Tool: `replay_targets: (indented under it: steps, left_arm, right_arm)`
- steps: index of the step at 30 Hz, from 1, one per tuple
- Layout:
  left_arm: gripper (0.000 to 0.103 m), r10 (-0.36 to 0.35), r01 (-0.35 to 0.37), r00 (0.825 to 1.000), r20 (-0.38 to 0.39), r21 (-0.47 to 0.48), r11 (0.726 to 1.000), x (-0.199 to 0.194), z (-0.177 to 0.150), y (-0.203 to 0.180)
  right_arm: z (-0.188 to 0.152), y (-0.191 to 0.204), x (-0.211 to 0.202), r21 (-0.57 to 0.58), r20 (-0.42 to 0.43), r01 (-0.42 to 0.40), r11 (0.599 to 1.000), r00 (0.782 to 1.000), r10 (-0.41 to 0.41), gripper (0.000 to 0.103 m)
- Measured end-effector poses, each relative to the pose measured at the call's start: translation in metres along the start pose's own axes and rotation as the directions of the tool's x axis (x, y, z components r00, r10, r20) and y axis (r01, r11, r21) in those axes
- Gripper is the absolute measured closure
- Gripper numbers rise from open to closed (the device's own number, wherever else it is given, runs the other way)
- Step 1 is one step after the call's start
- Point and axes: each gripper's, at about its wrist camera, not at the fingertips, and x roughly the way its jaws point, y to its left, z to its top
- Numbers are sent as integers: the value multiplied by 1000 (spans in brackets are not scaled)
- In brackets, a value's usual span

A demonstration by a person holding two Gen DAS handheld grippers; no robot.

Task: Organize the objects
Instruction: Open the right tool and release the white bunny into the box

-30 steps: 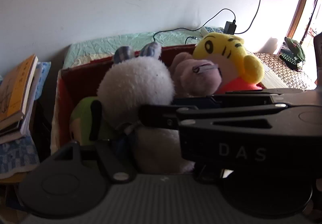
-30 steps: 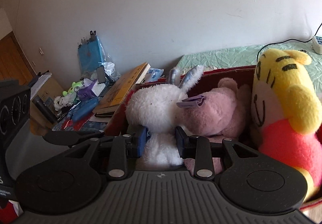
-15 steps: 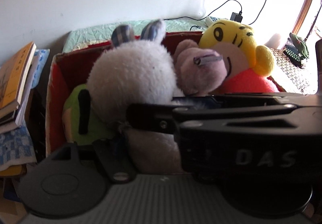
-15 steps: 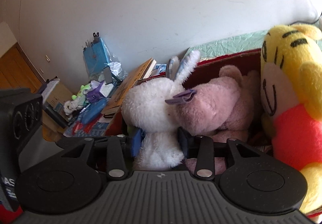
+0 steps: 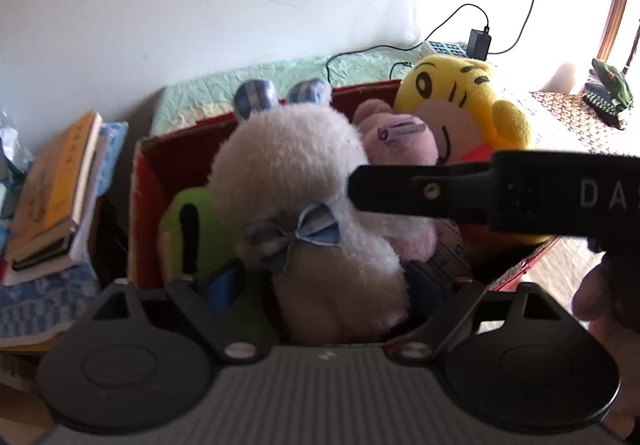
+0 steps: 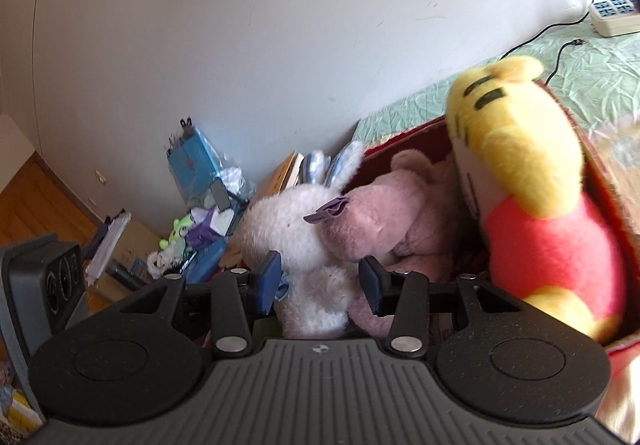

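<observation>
Inside the red box [image 5: 144, 181], between 1 green toy [image 5: 188, 221] and 1 pink bear [image 6: 384, 217], we seat the rabbit [image 5: 296, 181] upright, ears up. Both the left gripper [image 5: 320, 285] and right gripper [image 6: 320, 281] are opening around its body, pads clear; we back out straight so it stays standing.

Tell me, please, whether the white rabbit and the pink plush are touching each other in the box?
Touching. In the right wrist view the white rabbit has its head pressed against the pink plush, with no gap between their fur.
</observation>
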Motion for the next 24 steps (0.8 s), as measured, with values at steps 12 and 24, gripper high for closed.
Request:
replay_targets:
  steps: [12,24]
  left_arm:
    - [12,130,-133,990,-56,-45,990,-19,2,-4]
    - [10,200,-203,978,-55,-60,977,-38,-5,-14]
  right_arm:
    - [-9,5,-29,2,94,102,995,990,-101,58]
    - [-24,14,-43,-74,153,214,974,968,-201,57]
